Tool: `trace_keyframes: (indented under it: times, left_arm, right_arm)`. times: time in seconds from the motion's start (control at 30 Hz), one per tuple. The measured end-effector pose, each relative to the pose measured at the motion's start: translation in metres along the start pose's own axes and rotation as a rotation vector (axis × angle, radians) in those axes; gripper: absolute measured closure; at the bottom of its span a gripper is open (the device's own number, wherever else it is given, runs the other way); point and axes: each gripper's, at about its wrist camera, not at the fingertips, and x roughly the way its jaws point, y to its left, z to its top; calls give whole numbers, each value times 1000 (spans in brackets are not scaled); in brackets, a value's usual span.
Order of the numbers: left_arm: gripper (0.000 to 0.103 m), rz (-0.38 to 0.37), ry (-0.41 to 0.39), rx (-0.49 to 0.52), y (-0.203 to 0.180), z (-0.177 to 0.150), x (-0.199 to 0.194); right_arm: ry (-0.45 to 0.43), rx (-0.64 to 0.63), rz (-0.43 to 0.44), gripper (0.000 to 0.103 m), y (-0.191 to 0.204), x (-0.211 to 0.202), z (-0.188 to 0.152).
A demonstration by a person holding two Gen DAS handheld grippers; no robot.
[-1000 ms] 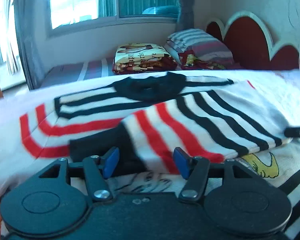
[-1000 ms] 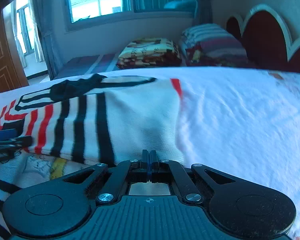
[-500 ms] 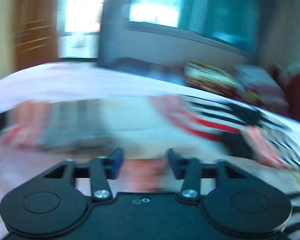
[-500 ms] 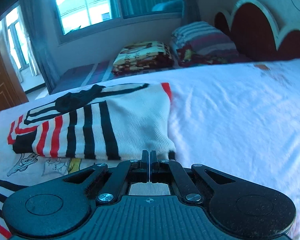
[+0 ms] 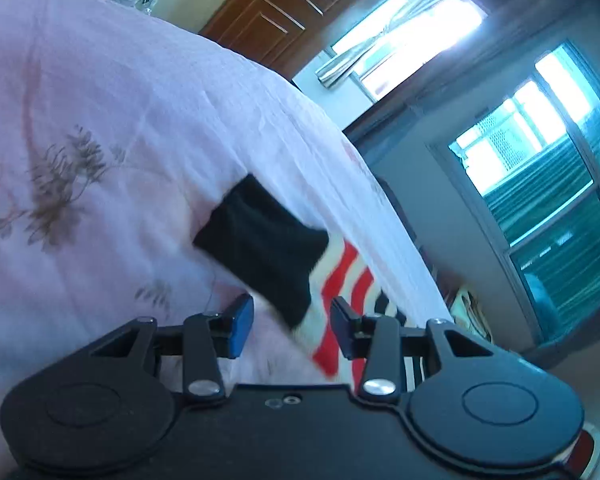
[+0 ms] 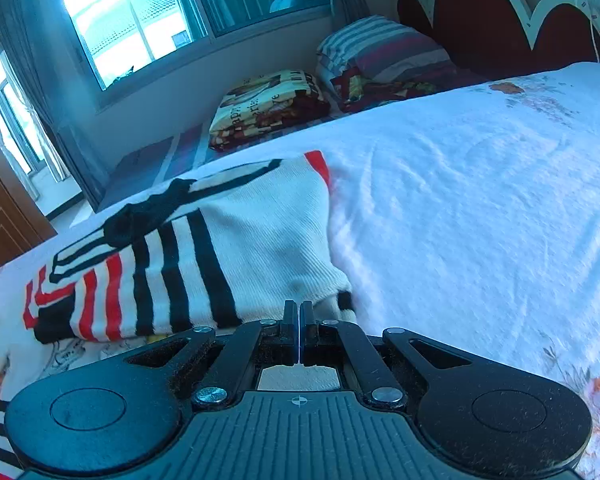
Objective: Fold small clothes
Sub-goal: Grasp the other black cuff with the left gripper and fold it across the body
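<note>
A small white sweater with black and red stripes lies on the bed, one sleeve folded across its body. In the left wrist view its other sleeve, with a black cuff and red stripes, lies on the pale floral bedspread. My left gripper is open, its blue pads either side of the cuff's near corner, not closed on it. My right gripper is shut at the sweater's near hem; whether it pinches cloth I cannot tell.
A folded patterned blanket and striped pillows lie by the red headboard. Windows and a wooden door lie beyond the bed's far edge.
My left gripper has swung left from the folded sleeve to the other sleeve's black cuff and tilted. The right gripper stays shut and has lifted back slightly.
</note>
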Motion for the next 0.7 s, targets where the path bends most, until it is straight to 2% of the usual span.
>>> trace_keyframes:
  times: [0.07, 0.1, 0.13, 0.2, 0.27, 0.3, 0.4, 0.57, 0.7]
  left_arm:
    - [67, 17, -10, 2, -3, 4, 8]
    - [77, 41, -10, 18, -6, 7, 11]
    - [91, 102, -2, 70, -10, 9, 17]
    - [95, 165, -9, 249, -43, 5, 19]
    - [95, 68, -65, 452, -88, -7, 4]
    - [95, 18, -66, 512, -109, -17, -1]
    - [95, -105, 4, 650, -165, -57, 3]
    - [95, -239, 110, 753, -238, -142, 18]
    - [95, -295, 173, 862, -282, -203, 36]
  right_arm:
    - [-4, -9, 3, 103, 3, 0, 3]
    - [-6, -10, 3, 103, 4, 1, 4]
    - [-5, -10, 3, 103, 4, 2, 5]
    - [-4, -13, 0, 103, 4, 3, 6]
    - [-7, -17, 0, 103, 3, 4, 7]
    - [-10, -18, 1, 103, 3, 5, 9]
    - [-19, -10, 5, 103, 2, 8, 11]
    - [-33, -4, 20, 103, 3, 6, 14]
    - [-47, -14, 33, 103, 2, 4, 19]
